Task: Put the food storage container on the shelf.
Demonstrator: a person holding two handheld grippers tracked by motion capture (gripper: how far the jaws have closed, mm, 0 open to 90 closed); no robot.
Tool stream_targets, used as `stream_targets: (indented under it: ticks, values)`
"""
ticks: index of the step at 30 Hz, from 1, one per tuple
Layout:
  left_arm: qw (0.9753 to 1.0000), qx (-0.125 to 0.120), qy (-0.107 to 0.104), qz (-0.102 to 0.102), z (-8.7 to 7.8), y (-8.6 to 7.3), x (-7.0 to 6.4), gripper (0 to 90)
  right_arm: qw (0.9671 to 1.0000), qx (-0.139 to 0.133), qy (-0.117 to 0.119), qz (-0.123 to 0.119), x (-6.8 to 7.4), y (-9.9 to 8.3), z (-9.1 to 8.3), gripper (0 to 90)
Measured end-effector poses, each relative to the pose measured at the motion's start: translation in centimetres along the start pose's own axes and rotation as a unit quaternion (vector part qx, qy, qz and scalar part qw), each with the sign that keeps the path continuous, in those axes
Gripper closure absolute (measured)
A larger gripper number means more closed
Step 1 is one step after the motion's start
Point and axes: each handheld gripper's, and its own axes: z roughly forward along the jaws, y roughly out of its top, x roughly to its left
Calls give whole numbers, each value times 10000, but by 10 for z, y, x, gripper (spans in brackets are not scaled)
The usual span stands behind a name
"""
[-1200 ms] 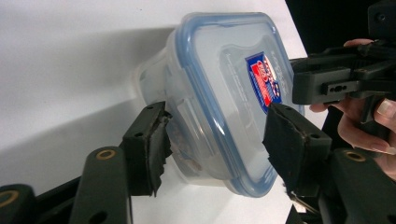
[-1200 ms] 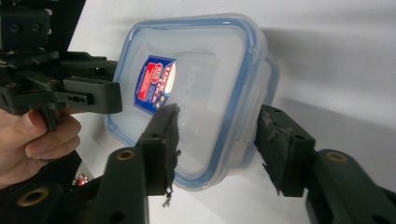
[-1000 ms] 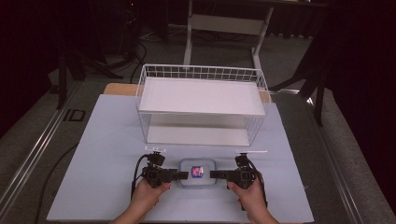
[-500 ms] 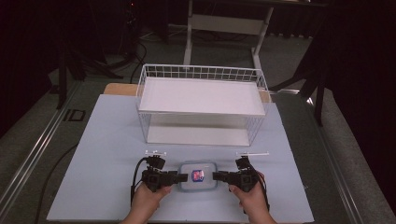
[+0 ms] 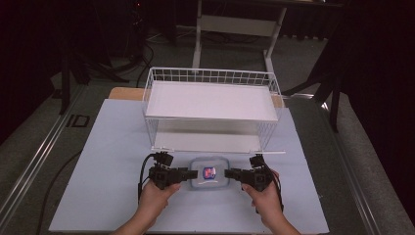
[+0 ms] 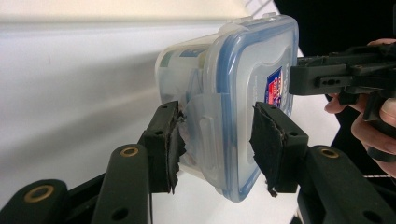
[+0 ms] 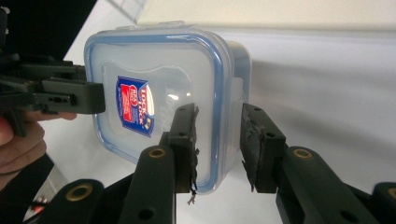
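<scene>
**One lidded container between two grippers**

A single clear plastic container (image 5: pixel 209 173) with a blue-rimmed lid sits on the pale blue table mat (image 5: pixel 107 147), just in front of the one white wire basket (image 5: pixel 211 110). Its lid carries a red and blue sticker (image 7: pixel 135 105); the lettering is too blurred to read surely. The left gripper (image 6: pixel 215 140) has its jaws apart, straddling a side latch and the lid edge. The right gripper (image 7: pixel 217 135) likewise stands apart around the opposite lid edge. The high view shows both hands flanking the container.
</scene>
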Motion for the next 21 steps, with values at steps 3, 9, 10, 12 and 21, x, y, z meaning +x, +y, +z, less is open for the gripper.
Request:
stream_targets:
  ticks: [3, 9, 10, 12, 21]
  values:
    - [9999, -88, -18, 80, 1, 11, 2, 541, 9999, -123, -52, -59, 0, 10, -1, 673]
    - [9996, -209, -47, 185, 8, 30, 11, 538, 9994, -294, -182, -83, -4, 28, 3, 672]
    - [9995, -240, -44, 202, 10, 33, 13, 537, 9993, -323, -181, -82, -5, 30, 4, 672]
    - [9992, -302, -74, 236, 13, 38, 18, 536, 9991, -373, -209, -47, -8, 35, 6, 672]
    - [9983, -544, -102, 200, 28, 51, 39, 532, 9981, -512, -348, 66, -19, 49, 24, 669]
